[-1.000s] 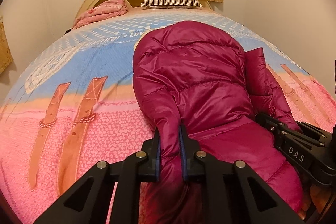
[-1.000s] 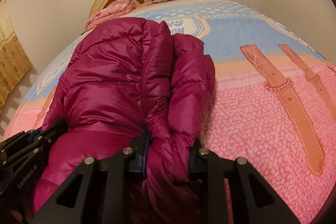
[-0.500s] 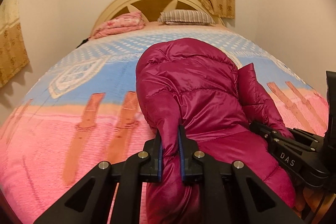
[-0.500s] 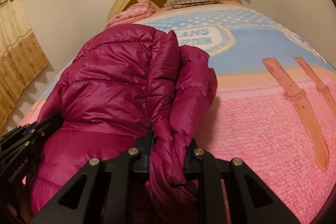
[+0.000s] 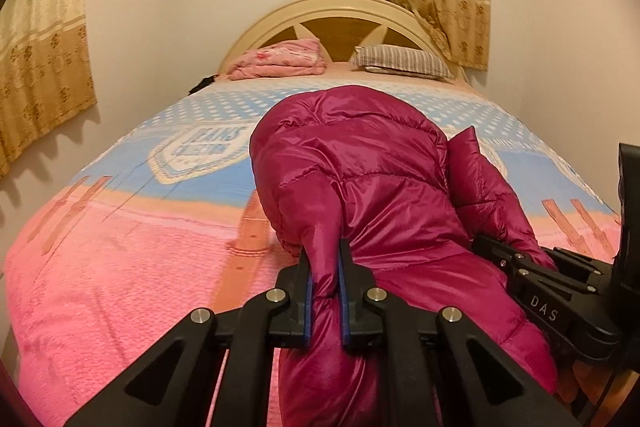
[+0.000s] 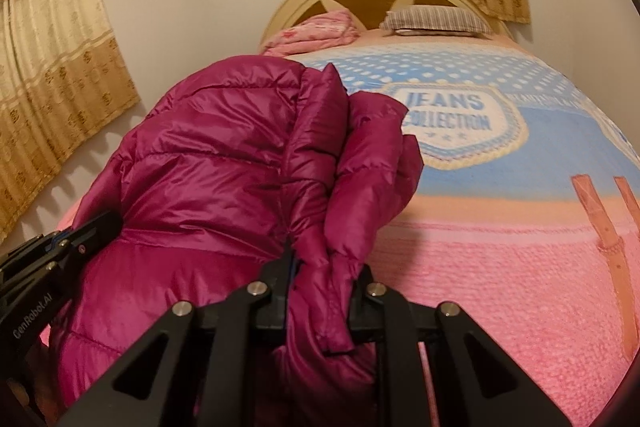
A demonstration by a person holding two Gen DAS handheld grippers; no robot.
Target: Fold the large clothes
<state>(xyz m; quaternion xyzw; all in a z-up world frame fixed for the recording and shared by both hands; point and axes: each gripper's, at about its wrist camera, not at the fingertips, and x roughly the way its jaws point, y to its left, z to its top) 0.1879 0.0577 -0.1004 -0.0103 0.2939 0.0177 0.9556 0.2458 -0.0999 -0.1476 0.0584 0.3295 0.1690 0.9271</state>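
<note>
A puffy magenta jacket (image 5: 360, 179) lies lengthwise on the bed (image 5: 120, 267), on a bedspread that is pink near us and blue farther up, its near end raised off the cover by both tools. The left gripper (image 5: 324, 267) has its jaws pressed together on a fold along the jacket's left edge. The right gripper (image 6: 324, 275) pinches a thicker bunch of the jacket's right side, where a sleeve (image 6: 372, 163) is doubled over; its jaws have just been closing on that bunch. At the headboard (image 5: 340, 15) sit a striped pillow (image 5: 404, 61) and a folded pink blanket (image 5: 280, 63), well apart from the jacket.
</note>
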